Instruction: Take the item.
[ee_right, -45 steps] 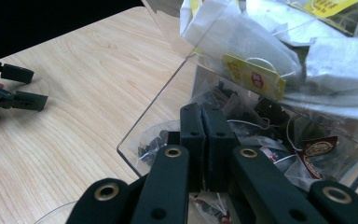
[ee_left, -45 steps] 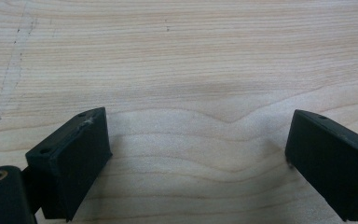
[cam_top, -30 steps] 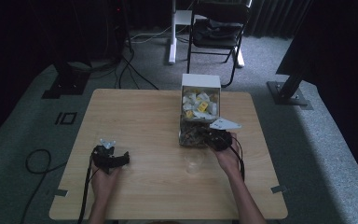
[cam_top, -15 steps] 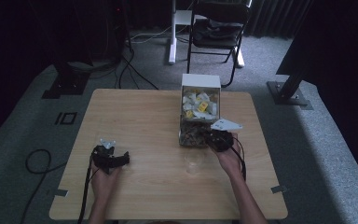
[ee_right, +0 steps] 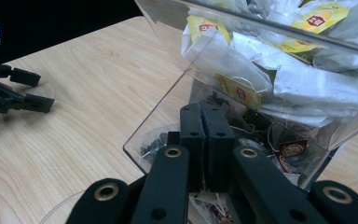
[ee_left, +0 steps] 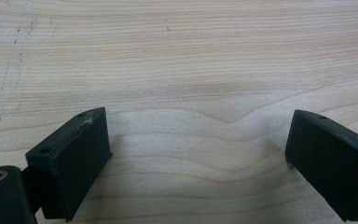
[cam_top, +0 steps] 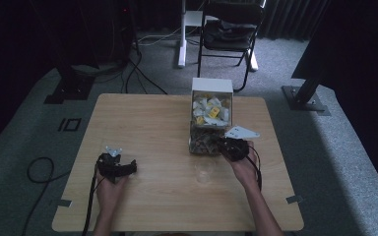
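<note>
Right now the right hand-held gripper (ee_right: 206, 122) sits w/ jaws pressed together at the low opening of the clear dispenser box (cam_top: 210, 118), far-right part of the bench (cam_top: 147, 123); can't tell if anything's pinched. Tea bags (ee_right: 303, 88) inside: prob. light, soft, crushable paper, so best taken by a tag or edge. Left hand-held gripper (ee_left: 198, 154) hangs over bare wood, jaws wide apart, empty.

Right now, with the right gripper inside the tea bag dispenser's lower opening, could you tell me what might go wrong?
The right gripper has its jaws pressed together among the dark tea bags; whether they pinch one is unclear, so it could come out empty. The clear dispenser is tall and may tip or slide if tugged. A clear cup stands close by the right hand and could get knocked.
</note>
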Available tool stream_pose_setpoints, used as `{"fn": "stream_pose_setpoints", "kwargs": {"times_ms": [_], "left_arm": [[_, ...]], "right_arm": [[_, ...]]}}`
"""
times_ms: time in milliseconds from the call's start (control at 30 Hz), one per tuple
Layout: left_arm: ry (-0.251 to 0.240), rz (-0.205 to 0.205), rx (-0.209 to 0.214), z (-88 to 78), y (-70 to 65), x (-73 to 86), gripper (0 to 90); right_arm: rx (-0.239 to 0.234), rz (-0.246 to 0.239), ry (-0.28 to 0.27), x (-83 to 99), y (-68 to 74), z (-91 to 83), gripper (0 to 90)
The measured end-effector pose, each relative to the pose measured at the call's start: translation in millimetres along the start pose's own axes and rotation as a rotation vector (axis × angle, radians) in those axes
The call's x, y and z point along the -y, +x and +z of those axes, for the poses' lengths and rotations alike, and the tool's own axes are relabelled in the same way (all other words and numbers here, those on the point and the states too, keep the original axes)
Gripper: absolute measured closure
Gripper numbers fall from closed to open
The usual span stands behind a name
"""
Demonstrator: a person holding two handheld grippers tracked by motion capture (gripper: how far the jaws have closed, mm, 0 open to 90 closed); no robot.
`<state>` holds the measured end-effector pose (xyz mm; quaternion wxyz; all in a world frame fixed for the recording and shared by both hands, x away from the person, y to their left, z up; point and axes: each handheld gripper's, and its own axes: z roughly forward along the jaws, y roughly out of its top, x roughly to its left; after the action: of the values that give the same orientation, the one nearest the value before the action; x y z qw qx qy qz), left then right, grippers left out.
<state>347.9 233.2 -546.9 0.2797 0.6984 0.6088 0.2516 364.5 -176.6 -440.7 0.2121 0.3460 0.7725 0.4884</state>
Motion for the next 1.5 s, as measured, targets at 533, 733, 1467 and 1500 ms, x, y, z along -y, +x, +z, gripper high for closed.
{"fn": "stream_pose_setpoints", "kwargs": {"times_ms": [533, 733, 1467, 1500], "left_arm": [[0.001, 0.001, 0.000, -0.1, 0.1, 0.0, 7.0], [0.000, 0.000, 0.000, 0.0, 0.0, 0.0, 7.0], [0.000, 0.000, 0.000, 0.0, 0.0, 0.0, 7.0], [0.000, 0.000, 0.000, 0.0, 0.0, 0.0, 7.0]], "right_arm": [[0.002, -0.009, -0.015, -3.6, 2.0, -6.9, 88.6], [-0.001, -0.022, -0.027, -6.7, 4.7, -11.4, 88.5], [-0.018, -0.031, -0.039, -5.0, 13.5, -16.0, 88.5], [-0.018, -0.032, -0.039, -4.9, 13.7, -16.1, 88.5]]}}
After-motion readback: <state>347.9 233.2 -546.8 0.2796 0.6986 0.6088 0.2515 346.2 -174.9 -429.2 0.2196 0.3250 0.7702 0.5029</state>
